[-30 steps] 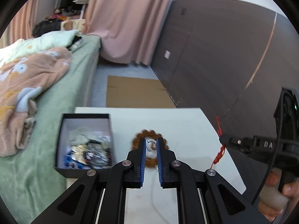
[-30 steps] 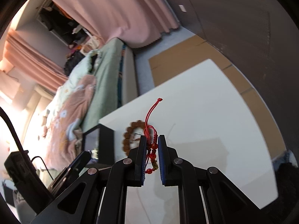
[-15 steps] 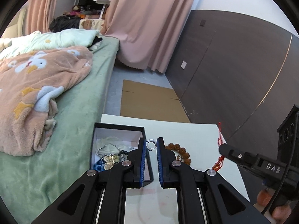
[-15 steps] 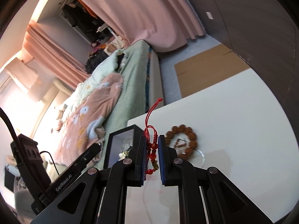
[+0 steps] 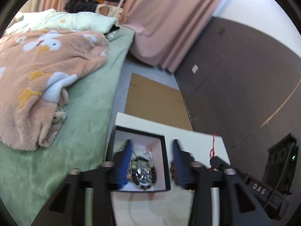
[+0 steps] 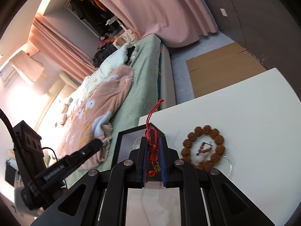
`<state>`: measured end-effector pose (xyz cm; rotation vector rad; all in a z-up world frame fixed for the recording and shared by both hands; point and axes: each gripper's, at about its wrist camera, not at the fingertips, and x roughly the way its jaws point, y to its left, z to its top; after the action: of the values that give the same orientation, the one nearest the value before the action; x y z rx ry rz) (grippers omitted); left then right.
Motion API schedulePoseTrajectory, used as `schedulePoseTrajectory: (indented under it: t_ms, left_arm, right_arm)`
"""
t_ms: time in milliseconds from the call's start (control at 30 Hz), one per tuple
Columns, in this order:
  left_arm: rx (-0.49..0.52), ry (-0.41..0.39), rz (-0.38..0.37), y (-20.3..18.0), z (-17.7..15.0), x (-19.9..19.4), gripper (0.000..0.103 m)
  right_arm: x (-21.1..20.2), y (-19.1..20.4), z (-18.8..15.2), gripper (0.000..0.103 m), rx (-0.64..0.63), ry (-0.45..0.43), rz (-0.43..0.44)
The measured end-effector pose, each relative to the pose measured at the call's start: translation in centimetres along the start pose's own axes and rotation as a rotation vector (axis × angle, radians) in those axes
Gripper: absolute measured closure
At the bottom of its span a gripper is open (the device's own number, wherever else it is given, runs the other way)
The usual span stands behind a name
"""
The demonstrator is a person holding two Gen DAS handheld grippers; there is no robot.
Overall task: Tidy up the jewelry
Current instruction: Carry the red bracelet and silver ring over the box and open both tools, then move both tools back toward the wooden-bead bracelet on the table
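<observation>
My left gripper (image 5: 152, 144) hangs over the black jewelry box (image 5: 166, 162), its jaws opening with nothing between them. Inside the box lies a tangle of beads and chains (image 5: 141, 171). My right gripper (image 6: 152, 140) is shut on a red cord bracelet (image 6: 152, 150) with red beads, its cord tail sticking up past the fingertips. It hovers at the box's (image 6: 120, 143) right rim. A brown bead bracelet (image 6: 205, 146) lies on the white table (image 6: 244, 113) to its right. The left wrist view shows the red cord (image 5: 213, 145) at the right gripper's tip.
A bed with green sheet (image 5: 84, 122) and a pink duck blanket (image 5: 47, 71) runs along the table's left edge. Flat cardboard (image 5: 156, 101) lies on the floor beyond the table. A dark wall panel (image 5: 235, 75) stands to the right. A clear ring-shaped piece (image 6: 228, 164) lies beside the bead bracelet.
My left gripper swung left from the bead bracelet to over the box, and its jaws opened; the small silver ring it held is gone from between them. The right gripper followed leftward, holding the red bracelet.
</observation>
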<state>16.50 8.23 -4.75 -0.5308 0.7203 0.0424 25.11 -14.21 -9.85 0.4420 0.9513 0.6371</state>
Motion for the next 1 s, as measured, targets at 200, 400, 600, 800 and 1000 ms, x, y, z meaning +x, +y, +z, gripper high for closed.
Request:
schedulePoseTrajectory:
  t_ms: [200, 400, 600, 800, 1000]
  left_arm:
    - [-0.033, -0.049, 0.019, 1.0, 0.8, -0.7, 0.04]
    - [-0.107, -0.073, 0.009, 2.3, 0.8, -1.2, 0.04]
    - [-0.068, -0.085, 0.034, 1.3, 0.2, -1.4, 0.04]
    - [-0.037, -0.059, 0.002, -0.1, -0.7, -1.1, 0.04]
    - [0.009, -0.026, 0.002, -2.0, -1.8, -0.2, 0.04]
  right_arm:
    - [2.0, 1.5, 0.2, 0.09, -0.015, 0.025, 0.071]
    - [4.7, 3.3, -0.7, 0.073, -0.051, 0.123, 0.116]
    - [2.7, 1.8, -0.8, 0.043, -0.039, 0.096, 0.065]
    - [0.3, 0.1, -0.4, 0.04, -0.04, 0.065, -0.061]
    - [-1.9, -0.7, -0.3, 0.037, -0.065, 0.036, -0.136]
